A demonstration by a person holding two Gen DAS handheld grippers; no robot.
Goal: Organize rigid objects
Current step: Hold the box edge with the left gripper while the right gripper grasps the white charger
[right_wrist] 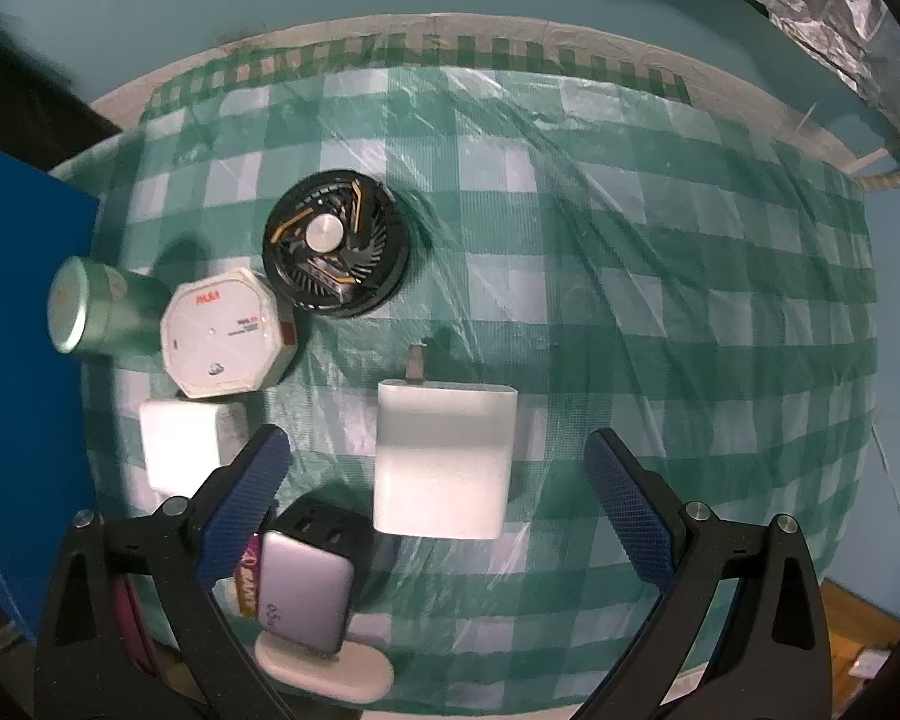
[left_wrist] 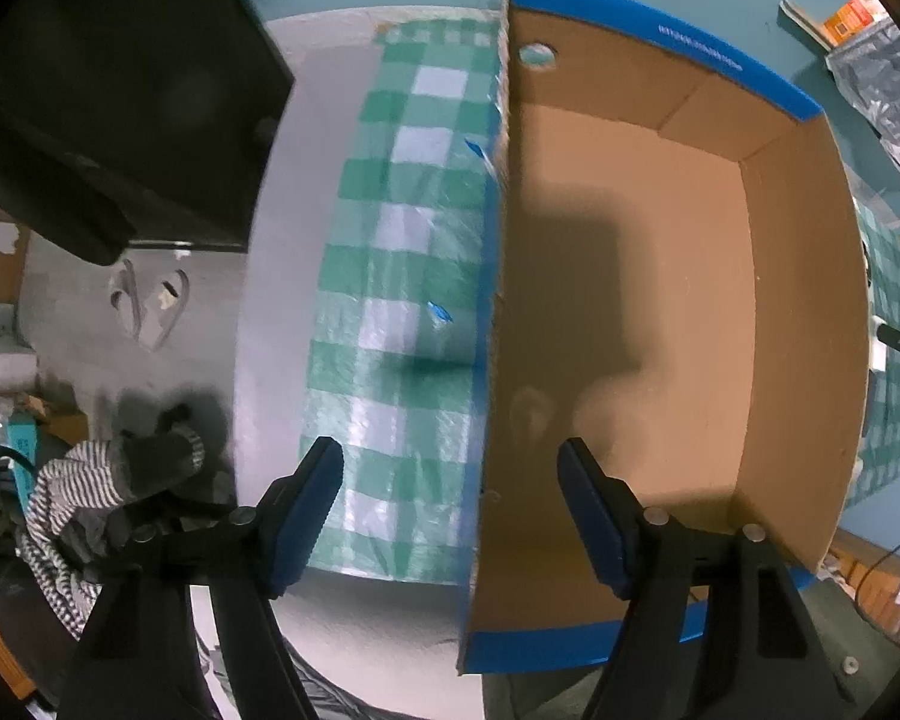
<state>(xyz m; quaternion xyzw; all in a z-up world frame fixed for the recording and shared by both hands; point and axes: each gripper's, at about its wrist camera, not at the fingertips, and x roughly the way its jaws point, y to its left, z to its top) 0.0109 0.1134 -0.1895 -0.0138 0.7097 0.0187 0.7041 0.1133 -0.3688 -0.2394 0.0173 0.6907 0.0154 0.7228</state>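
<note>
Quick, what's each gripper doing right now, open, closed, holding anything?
Left gripper: open, straddling the brown cardboard box's wall, not gripping.
Right gripper: open, empty, above the white rectangular charger.

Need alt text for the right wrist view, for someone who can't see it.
The open right claw hangs over a white charger lying on a green checked tablecloth, nothing gripped. To the left sit a black round fan, a white hexagonal box, a green can on its side and a blue box wall.
</note>
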